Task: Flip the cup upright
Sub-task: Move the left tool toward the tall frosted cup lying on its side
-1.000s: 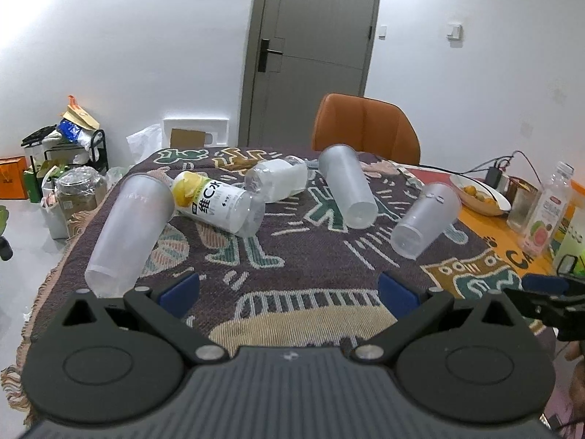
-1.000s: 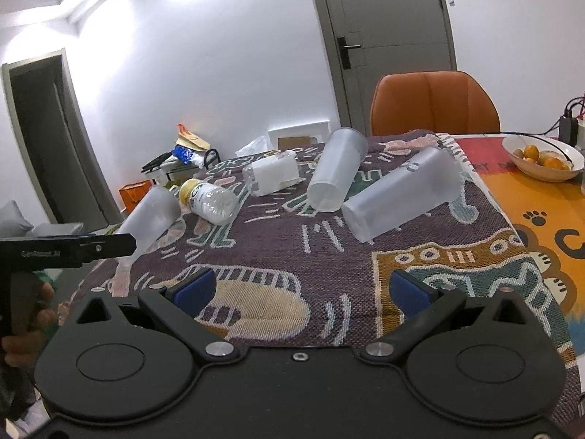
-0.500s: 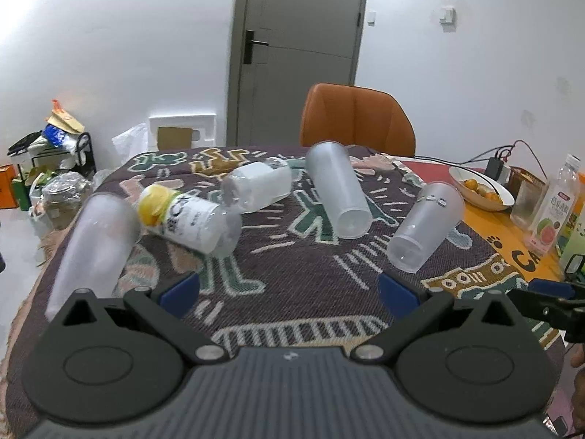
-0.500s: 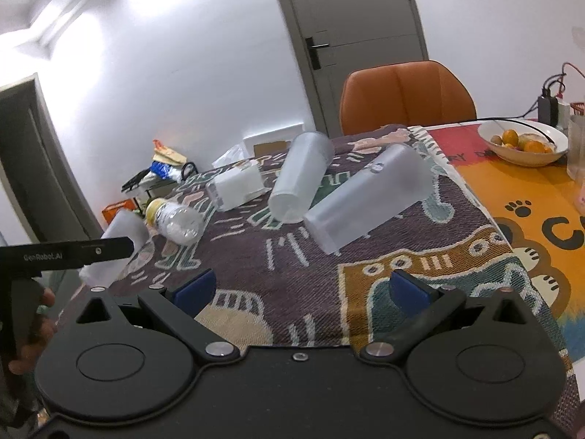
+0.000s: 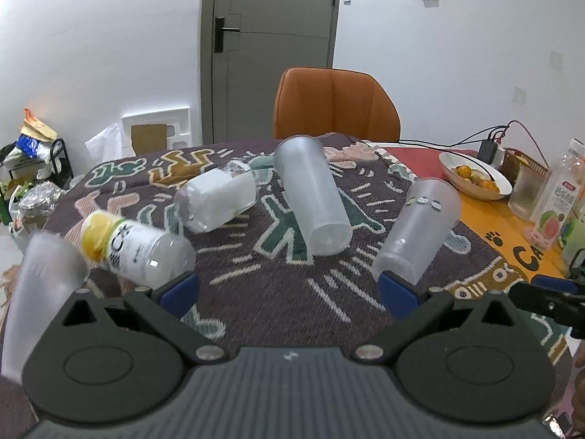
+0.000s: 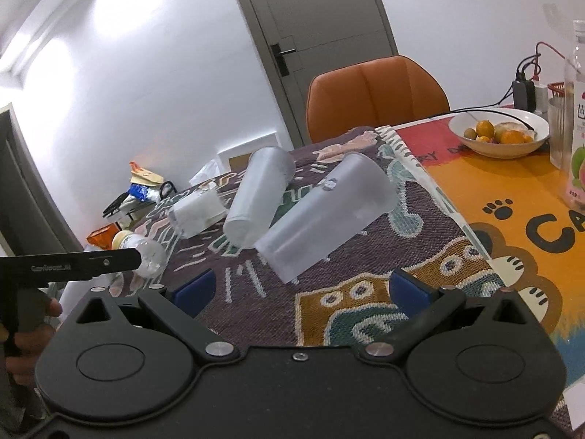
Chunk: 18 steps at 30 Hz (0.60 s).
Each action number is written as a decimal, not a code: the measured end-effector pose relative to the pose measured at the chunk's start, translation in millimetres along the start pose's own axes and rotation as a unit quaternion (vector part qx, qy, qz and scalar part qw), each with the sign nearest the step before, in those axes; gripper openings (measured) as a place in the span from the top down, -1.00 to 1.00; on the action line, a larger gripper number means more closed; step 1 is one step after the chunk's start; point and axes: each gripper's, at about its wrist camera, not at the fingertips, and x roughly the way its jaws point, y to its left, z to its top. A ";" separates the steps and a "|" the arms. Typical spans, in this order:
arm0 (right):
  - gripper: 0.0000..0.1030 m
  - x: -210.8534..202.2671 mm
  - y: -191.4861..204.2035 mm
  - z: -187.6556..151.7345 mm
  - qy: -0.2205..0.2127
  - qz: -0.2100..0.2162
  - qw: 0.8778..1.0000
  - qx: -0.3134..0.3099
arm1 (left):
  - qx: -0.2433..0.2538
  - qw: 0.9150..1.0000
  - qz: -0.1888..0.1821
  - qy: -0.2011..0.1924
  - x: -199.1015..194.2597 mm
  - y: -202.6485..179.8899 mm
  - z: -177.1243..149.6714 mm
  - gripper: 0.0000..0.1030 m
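Observation:
Three frosted plastic cups lie on their sides on the patterned cloth. One cup (image 5: 415, 230) lies at the right, also in the right wrist view (image 6: 325, 216), just ahead of my open right gripper (image 6: 298, 287). A second cup (image 5: 310, 197) lies in the middle, seen too in the right wrist view (image 6: 257, 197). A third cup (image 5: 36, 292) lies at the left edge, beside my open, empty left gripper (image 5: 289, 289).
Two plastic bottles lie on the cloth: a yellow-capped one (image 5: 135, 248) and a white one (image 5: 215, 201). An orange chair (image 5: 334, 106) stands behind the table. A fruit bowl (image 6: 499, 133), a glass and a juice bottle (image 5: 555, 194) stand at the right.
Both grippers have moved forward over the table, so the cups look larger. The right gripper has turned toward the right-hand cup. Both stay open.

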 end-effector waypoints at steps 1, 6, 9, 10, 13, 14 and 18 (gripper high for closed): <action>-1.00 1.8 -1.2 1.4 -0.001 -0.001 1.000 0.002 | 0.002 1.000 -0.001 0.001 4.0 -0.9 3.0 -0.99; -1.00 13.3 -8.4 10.4 -0.004 -0.003 1.000 0.009 | 0.011 1.000 -0.007 0.009 26.6 -4.7 18.9 -1.00; -1.00 21.2 -12.8 15.7 -0.004 -0.005 1.000 0.016 | 0.016 1.000 -0.012 0.015 41.3 -6.8 27.6 -0.99; -1.00 23.6 -14.0 17.1 -0.005 -0.005 1.000 0.017 | 0.017 1.000 -0.013 0.017 46.0 -7.6 30.3 -1.00; -1.00 30.7 -17.7 20.6 -0.004 -0.009 1.000 0.022 | 0.020 0.999 -0.015 0.024 61.1 -10.4 37.7 -0.99; -1.00 33.0 -18.7 21.5 -0.004 -0.010 1.000 0.025 | 0.021 0.999 -0.016 0.029 65.7 -10.5 39.7 -1.00; -1.00 41.5 -23.7 24.6 0.001 -0.014 0.999 0.030 | 0.019 0.999 -0.020 0.043 86.5 -10.9 48.8 -0.99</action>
